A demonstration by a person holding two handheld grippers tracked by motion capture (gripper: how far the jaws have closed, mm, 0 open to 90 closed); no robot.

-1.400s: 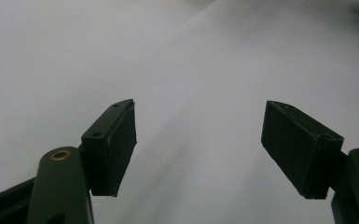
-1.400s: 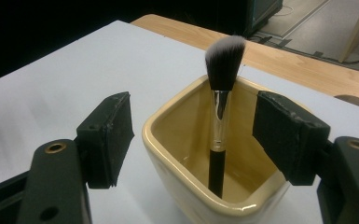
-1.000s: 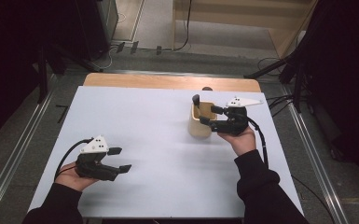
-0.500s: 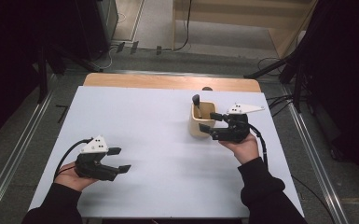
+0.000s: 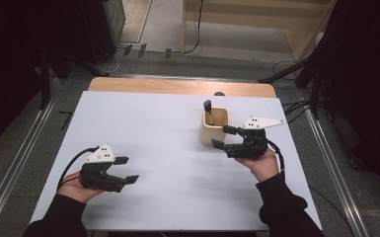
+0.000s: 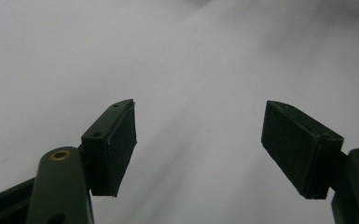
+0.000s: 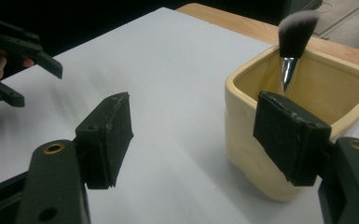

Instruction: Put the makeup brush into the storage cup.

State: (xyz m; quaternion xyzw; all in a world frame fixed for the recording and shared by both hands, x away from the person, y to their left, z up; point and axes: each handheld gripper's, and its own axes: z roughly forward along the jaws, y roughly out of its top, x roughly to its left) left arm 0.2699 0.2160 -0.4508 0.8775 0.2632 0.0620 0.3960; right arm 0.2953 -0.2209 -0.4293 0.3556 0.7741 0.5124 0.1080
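Nearest you, your left gripper (image 5: 126, 169) rests spread wide over the white table (image 5: 153, 128), gripping nothing. Farther out, your right gripper (image 5: 221, 137) is released too, its jaws apart beside the cream cup (image 5: 214, 126). The cup stands upright with a makeup brush (image 7: 293, 42) inside.

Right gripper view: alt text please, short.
A cream square ceramic cup holding a makeup brush, bristles up, stands on a white table beside the open right hand-held gripper, whose jaws are empty. The left hand-held gripper shows far off.
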